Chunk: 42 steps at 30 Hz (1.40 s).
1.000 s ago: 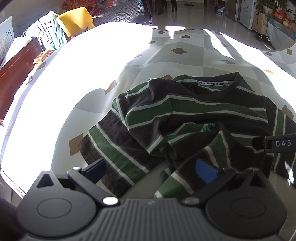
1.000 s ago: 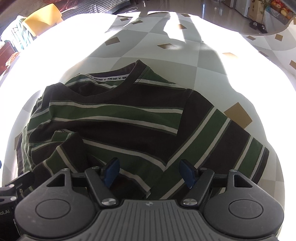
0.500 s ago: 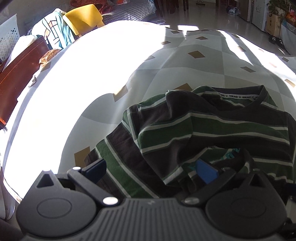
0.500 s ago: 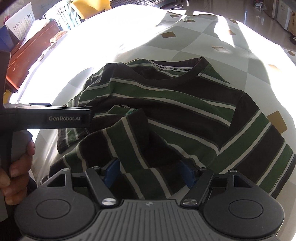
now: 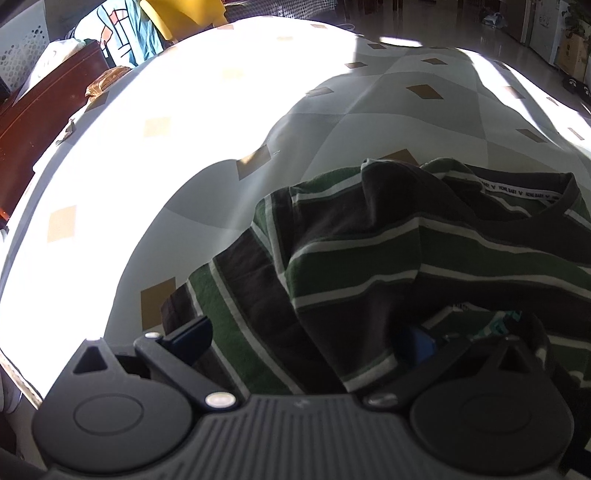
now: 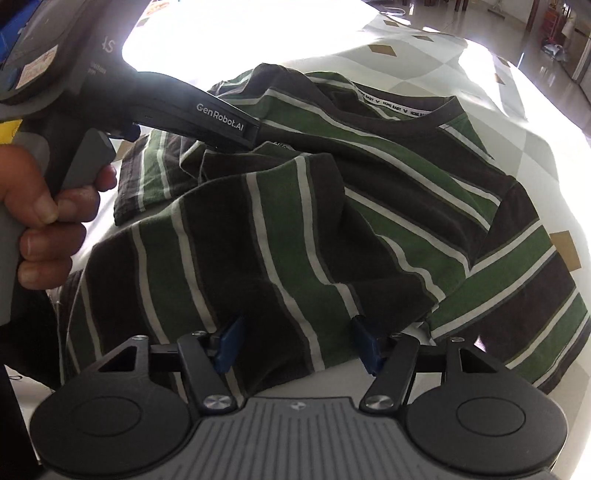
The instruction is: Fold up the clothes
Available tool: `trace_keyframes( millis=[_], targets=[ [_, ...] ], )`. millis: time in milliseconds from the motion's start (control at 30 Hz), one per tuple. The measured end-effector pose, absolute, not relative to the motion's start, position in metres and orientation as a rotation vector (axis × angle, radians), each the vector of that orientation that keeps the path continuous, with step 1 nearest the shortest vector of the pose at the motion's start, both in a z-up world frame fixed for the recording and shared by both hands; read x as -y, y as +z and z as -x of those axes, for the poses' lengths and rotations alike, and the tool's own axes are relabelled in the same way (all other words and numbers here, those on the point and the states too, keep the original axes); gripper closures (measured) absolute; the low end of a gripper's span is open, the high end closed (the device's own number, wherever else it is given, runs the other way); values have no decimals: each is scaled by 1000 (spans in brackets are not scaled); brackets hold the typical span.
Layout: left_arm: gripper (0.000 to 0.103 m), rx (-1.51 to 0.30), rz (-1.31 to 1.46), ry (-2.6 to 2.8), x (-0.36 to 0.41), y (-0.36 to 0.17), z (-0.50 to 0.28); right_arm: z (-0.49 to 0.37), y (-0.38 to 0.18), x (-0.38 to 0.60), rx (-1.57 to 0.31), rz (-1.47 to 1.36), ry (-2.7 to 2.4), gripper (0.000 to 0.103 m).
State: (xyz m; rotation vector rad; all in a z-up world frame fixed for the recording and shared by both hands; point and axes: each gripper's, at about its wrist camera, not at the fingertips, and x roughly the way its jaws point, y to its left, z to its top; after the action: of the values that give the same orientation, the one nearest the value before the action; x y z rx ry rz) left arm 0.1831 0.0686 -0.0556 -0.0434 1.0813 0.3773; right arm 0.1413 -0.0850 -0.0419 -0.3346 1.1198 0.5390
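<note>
A dark brown and green striped T-shirt [image 5: 369,258] lies rumpled on the table, its neck away from me. My left gripper [image 5: 303,339] is open wide low over the shirt's left side; cloth lies between the pads, which do not press on it. The shirt's hem [image 6: 258,240] is bunched and folded up over the body. My right gripper [image 6: 297,343] straddles this raised fold. Its jaws are closing, cloth fills the gap, and the blue pads [image 6: 229,343] show no squeeze. A person's hand [image 6: 40,210] holds the left gripper's handle at the left of the right wrist view.
The table wears a white and grey cloth [image 5: 332,122] with tan diamonds, brightly sunlit at the left. Beyond its far left edge stand a yellow chair [image 5: 184,14], a hung teal garment [image 5: 122,33] and a brown wooden cabinet [image 5: 37,110]. Shiny floor lies behind.
My right gripper has swung left and rolled over the bunched hem, with its jaws narrowing. My left gripper has slid left and lower along the shirt and now shows in the right wrist view.
</note>
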Motion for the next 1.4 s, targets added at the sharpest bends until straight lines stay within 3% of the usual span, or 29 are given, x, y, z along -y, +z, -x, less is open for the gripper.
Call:
trace_keyframes(
  millis=[667, 1000, 1400],
  targets=[
    [0, -1073, 53, 407, -79, -58, -180, -157, -40, 135, -1188, 296, 284, 44],
    [0, -1046, 74, 372, -76, -44, -179, -178, -16, 139, -1051, 153, 265, 44],
    [0, -1079, 91, 346, -83, -35, -216, -237, -22, 141, -1022, 114, 211, 43]
  ],
)
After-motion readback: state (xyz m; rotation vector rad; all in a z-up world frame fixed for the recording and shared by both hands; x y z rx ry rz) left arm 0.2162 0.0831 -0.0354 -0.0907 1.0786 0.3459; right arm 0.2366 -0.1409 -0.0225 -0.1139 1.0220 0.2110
